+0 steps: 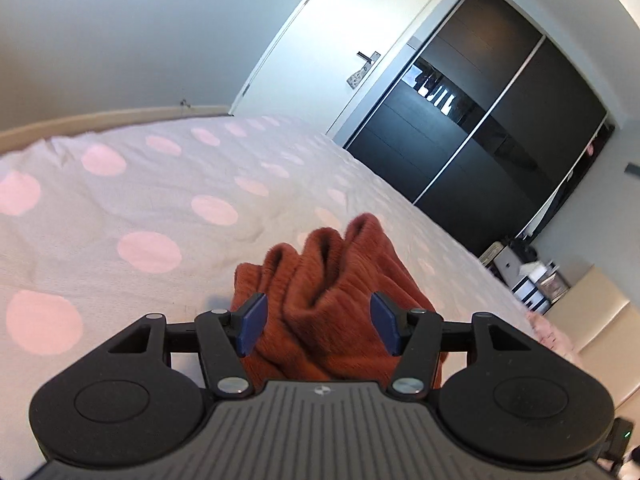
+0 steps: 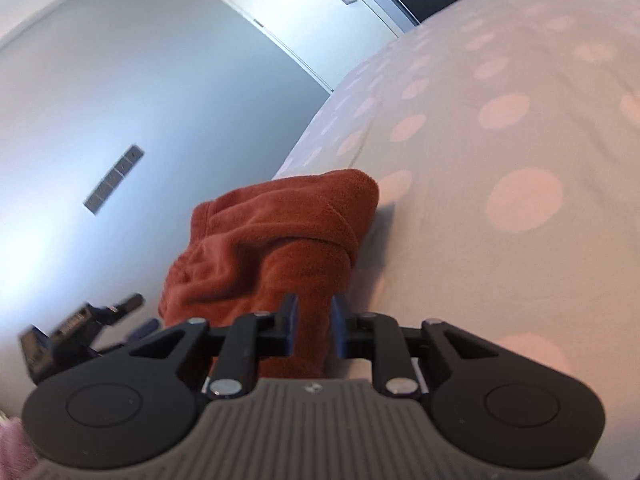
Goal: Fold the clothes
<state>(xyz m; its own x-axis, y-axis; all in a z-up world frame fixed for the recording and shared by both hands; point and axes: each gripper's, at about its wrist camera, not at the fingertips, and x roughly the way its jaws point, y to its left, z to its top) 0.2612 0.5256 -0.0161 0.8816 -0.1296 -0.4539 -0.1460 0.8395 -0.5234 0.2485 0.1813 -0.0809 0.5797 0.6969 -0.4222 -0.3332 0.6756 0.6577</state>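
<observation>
Bedroom setting: bed (image 1: pixel 168 184) under a white cover with pale pink dots, white door (image 1: pixel 360 48) and dark sliding wardrobe (image 1: pixel 500 128) behind. Item: one rust-orange fleece garment (image 1: pixel 332 280), bunched in ridges on the bed cover. My left gripper (image 1: pixel 318 322): jaws about half spread, garment folds between them, blue pads clear of the cloth. My right gripper (image 2: pixel 314 328): jaws narrow, a fold of the same garment between them; I cannot tell whether the pads press it.

Left tongs (image 1: pixel 319 326) parted around bunched rust garment (image 1: pixel 332 276), dotted bedspread (image 1: pixel 160 200)
</observation>
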